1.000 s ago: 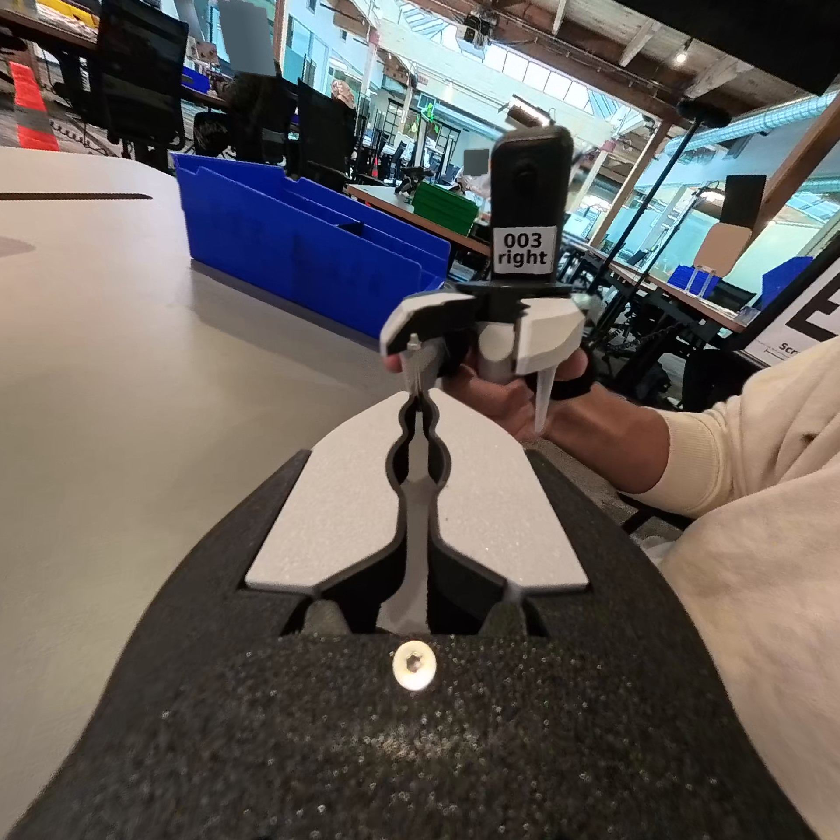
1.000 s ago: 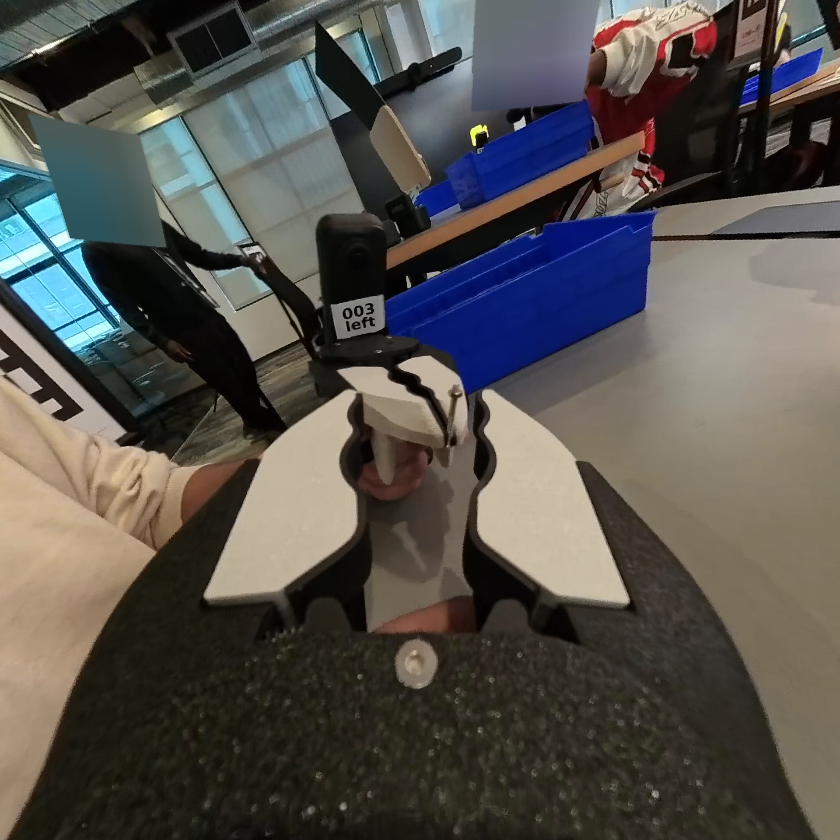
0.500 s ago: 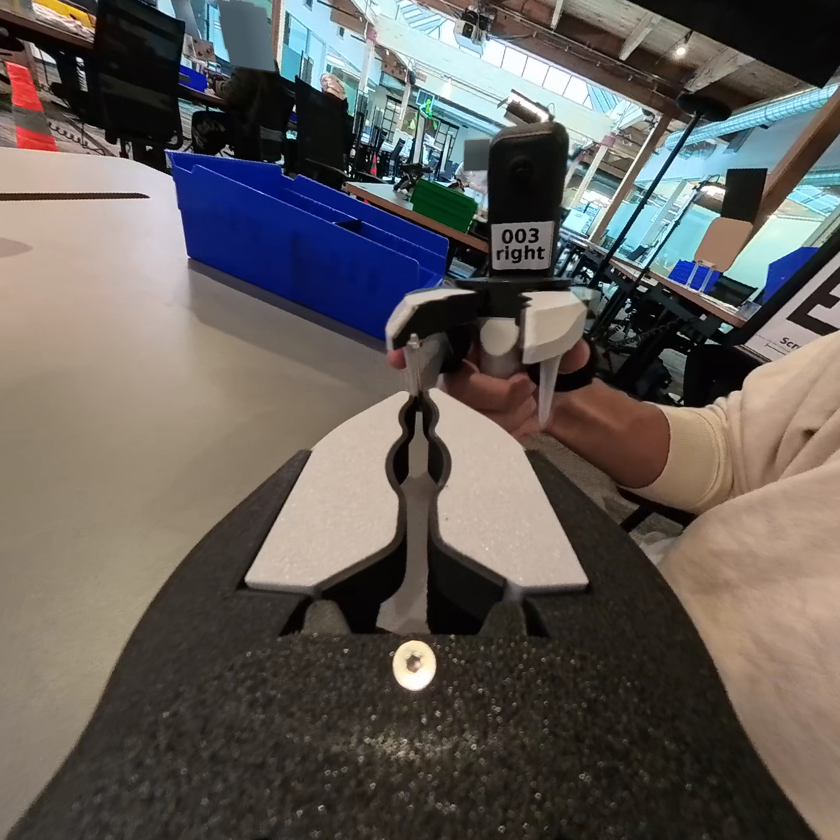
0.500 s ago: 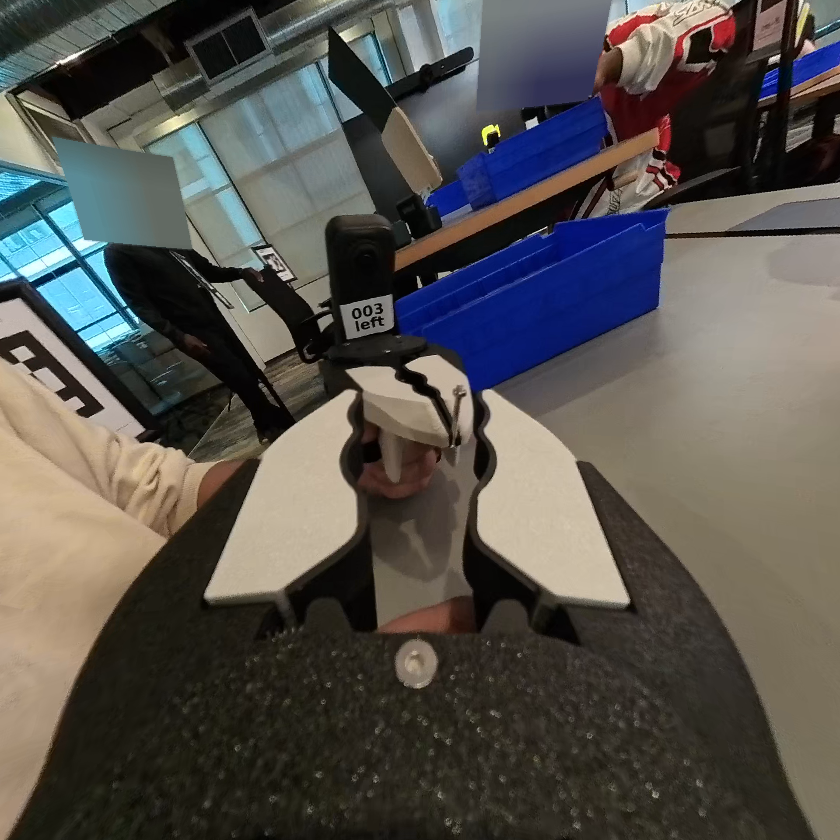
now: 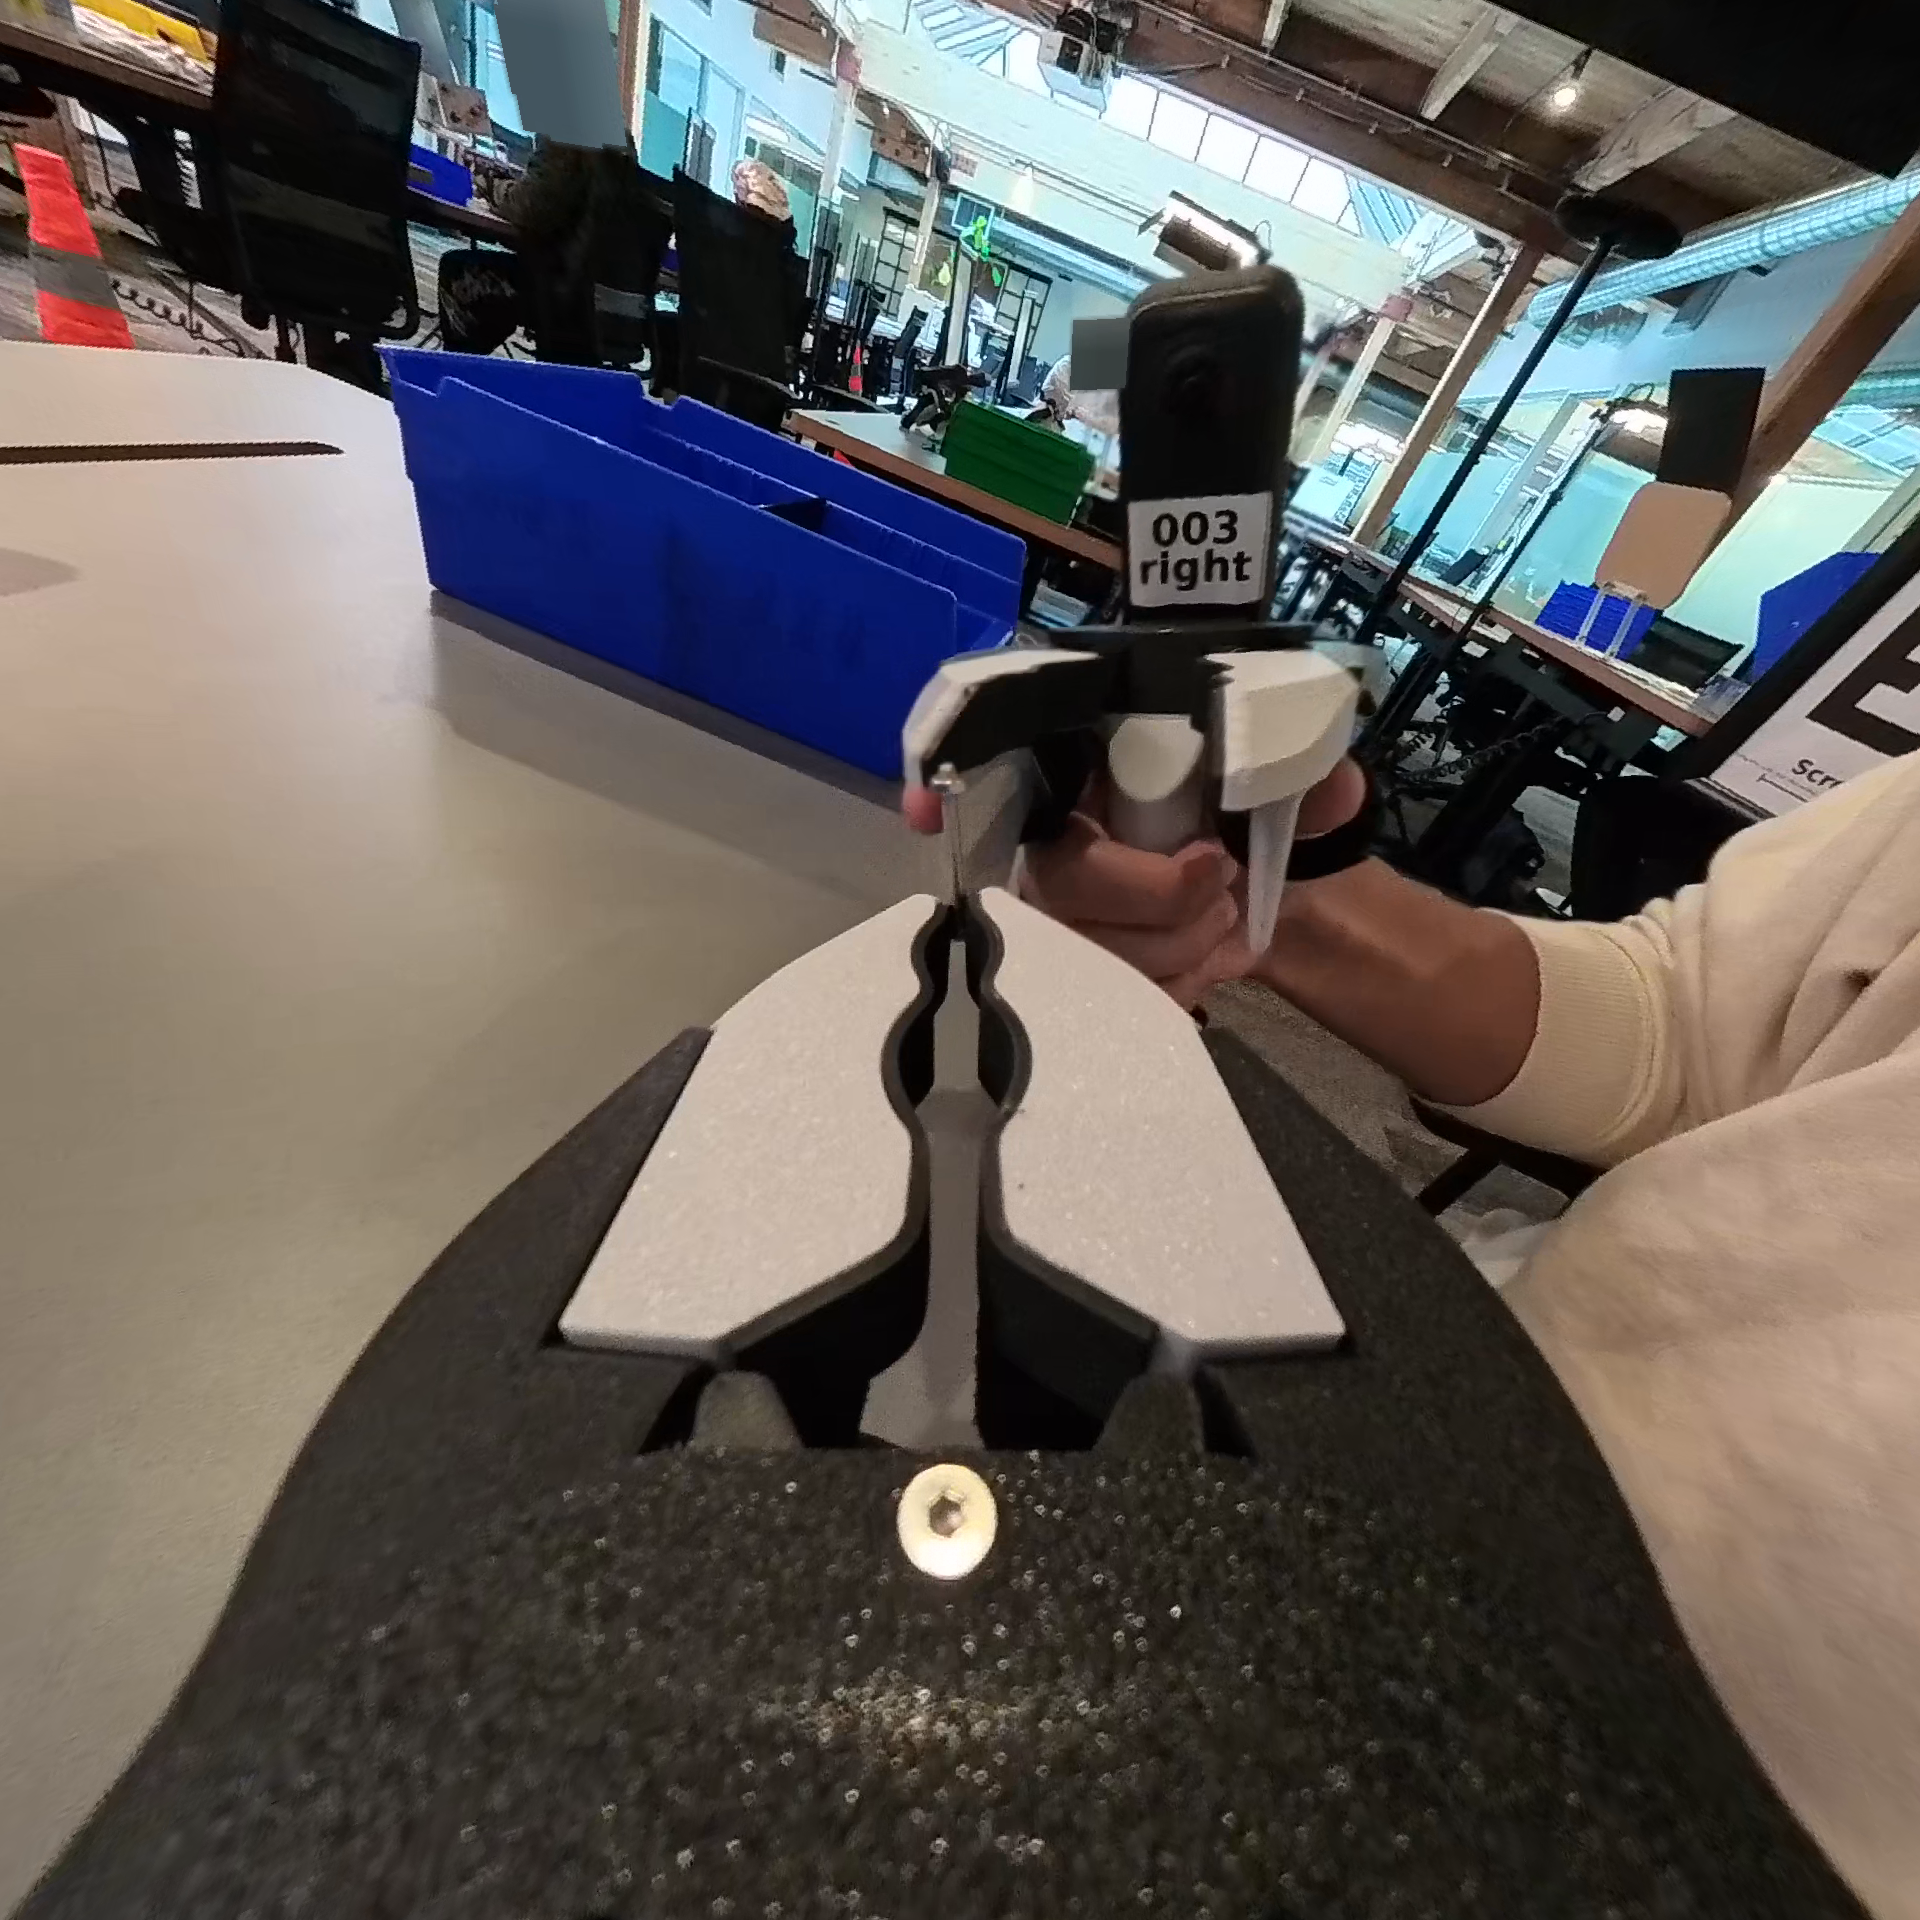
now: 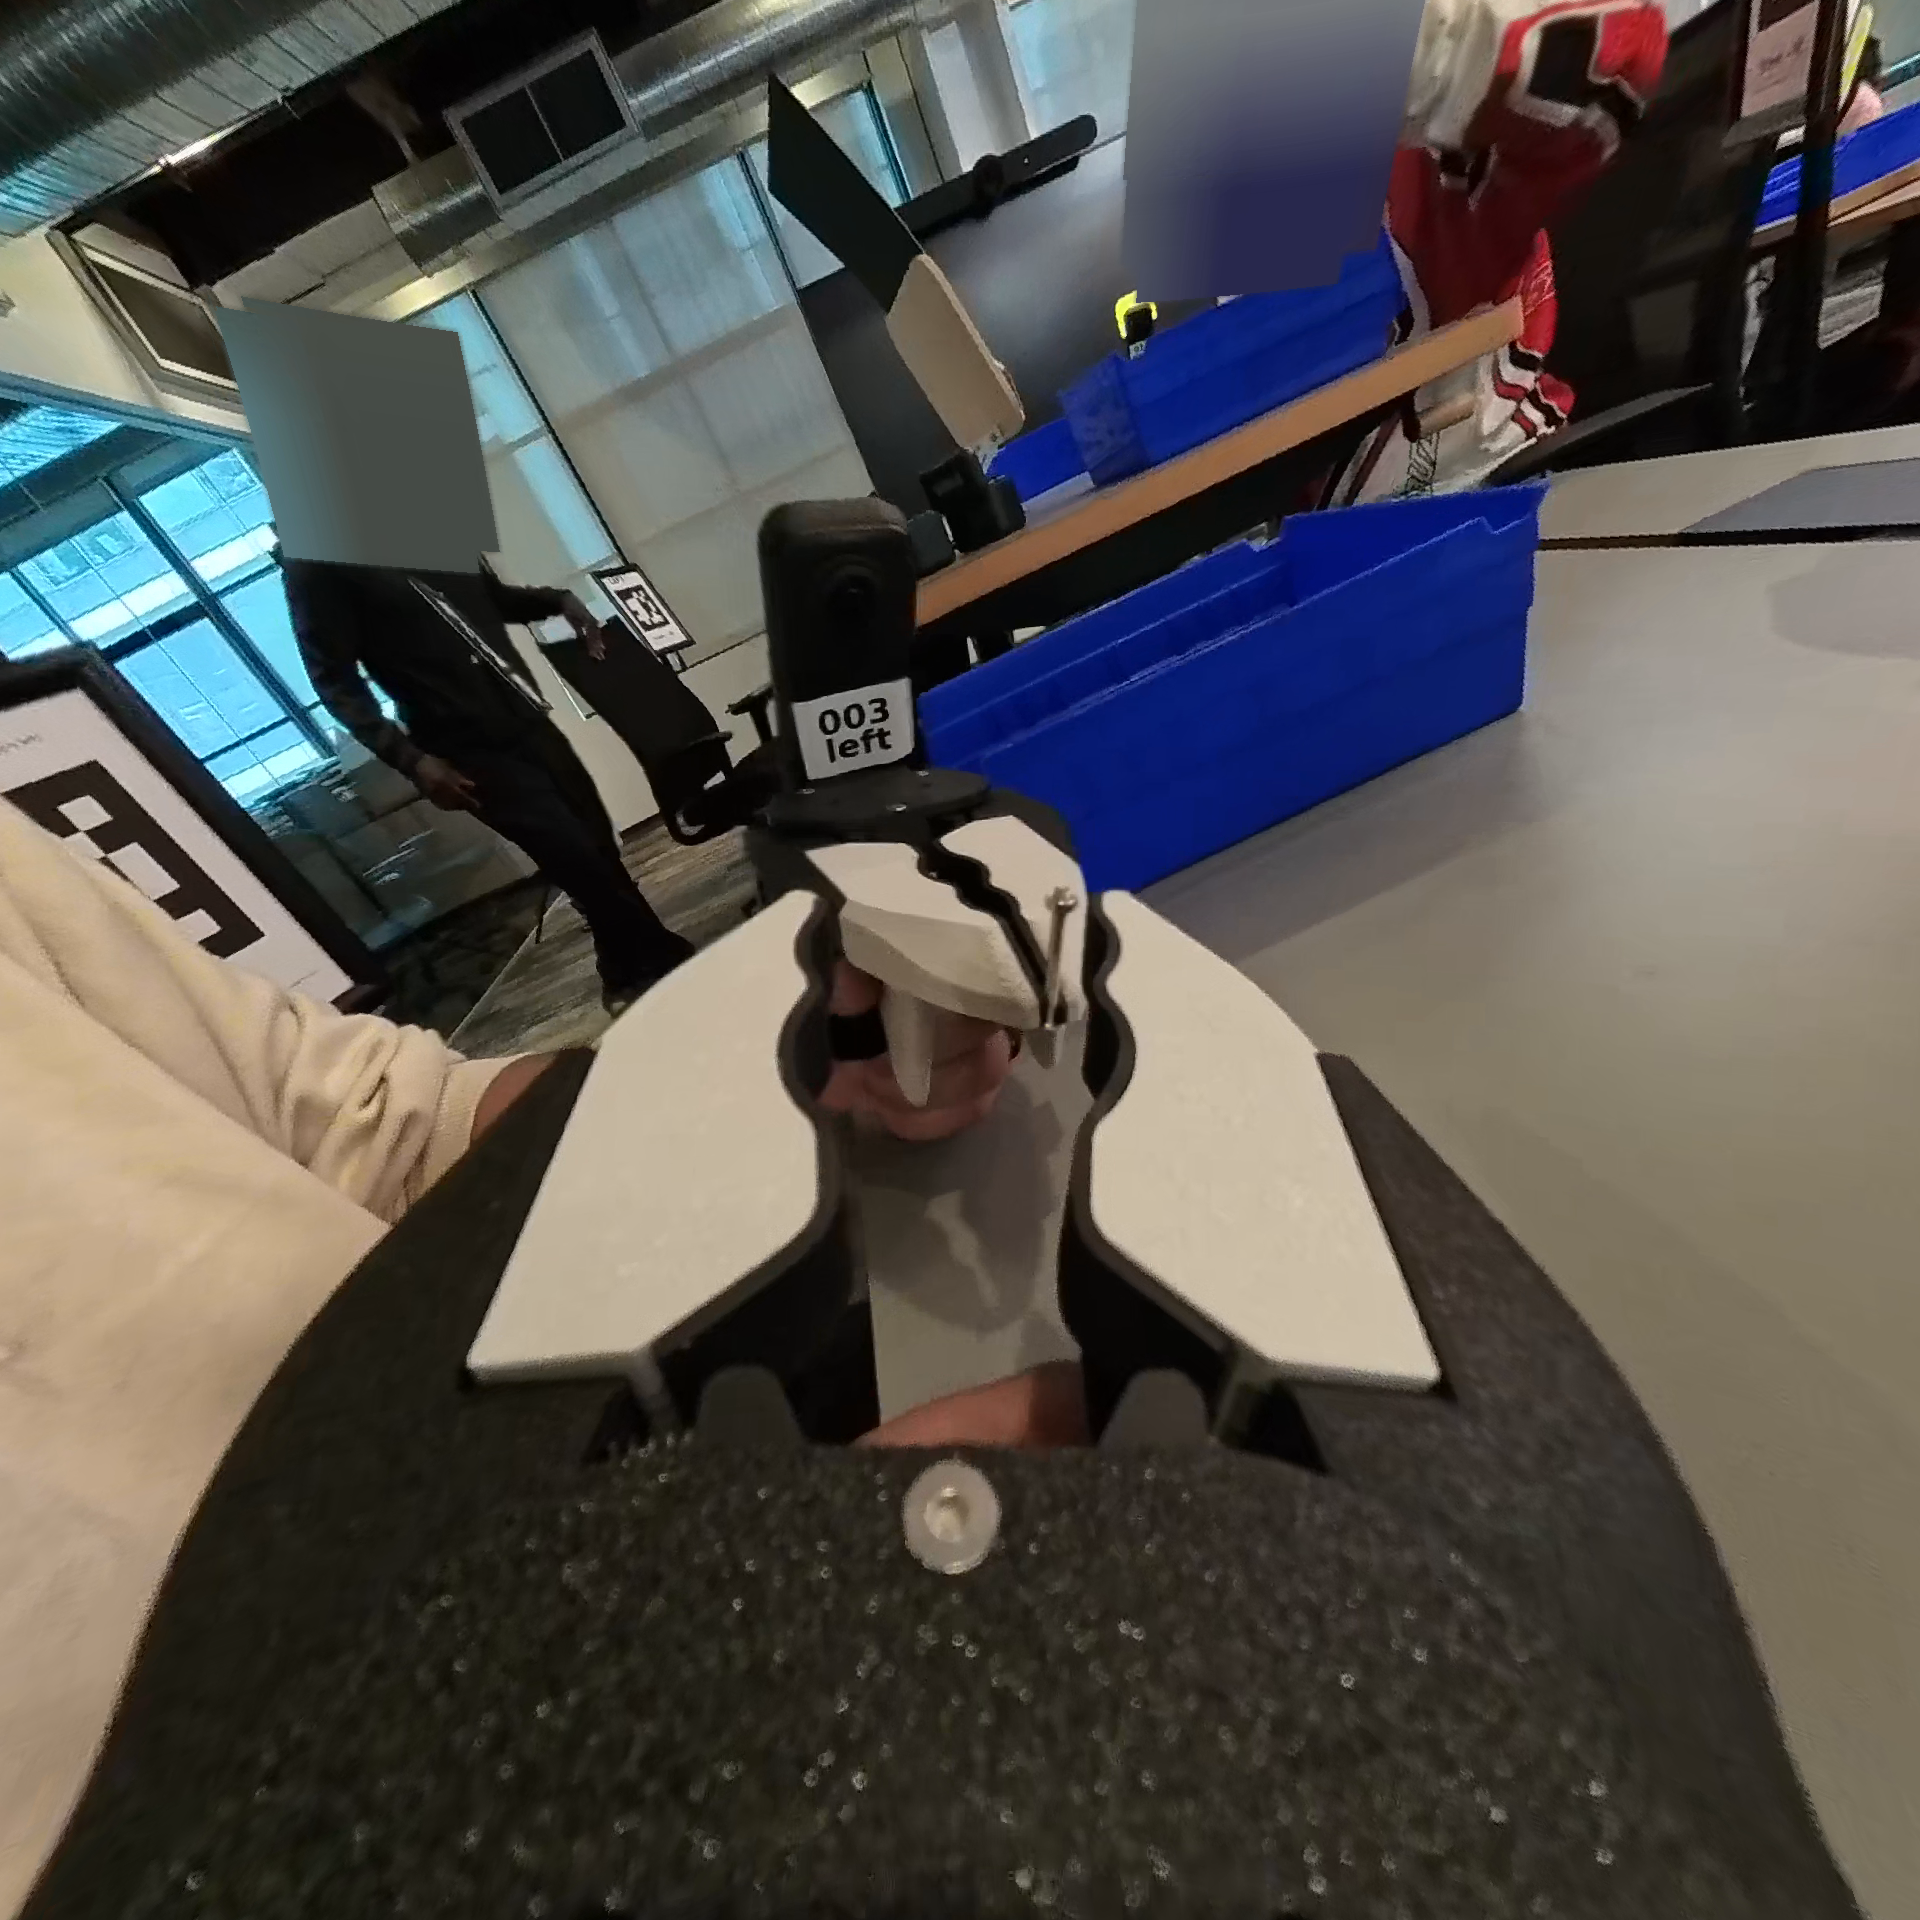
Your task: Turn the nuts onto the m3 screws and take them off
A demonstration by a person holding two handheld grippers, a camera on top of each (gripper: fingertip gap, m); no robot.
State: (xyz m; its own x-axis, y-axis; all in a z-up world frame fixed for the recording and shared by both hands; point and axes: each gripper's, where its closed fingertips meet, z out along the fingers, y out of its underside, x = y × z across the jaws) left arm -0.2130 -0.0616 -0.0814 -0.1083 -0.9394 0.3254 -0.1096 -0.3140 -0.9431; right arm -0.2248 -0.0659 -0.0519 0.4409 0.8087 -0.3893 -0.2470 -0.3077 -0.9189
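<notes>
L hand-held gripper (image 5: 962, 920): jaws closed, pinching screw (image 5: 957, 831) at tips | screw axis near-vertical, head up, above tabletop (image 5: 312, 883) | R hand-held gripper (image 6: 1081, 914): jaws apart, empty, just beside screw | nut: can't tell

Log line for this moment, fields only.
left gripper: shut on M3 screw at fingertips | right gripper: open, facing left gripper | nut: not visible
</notes>
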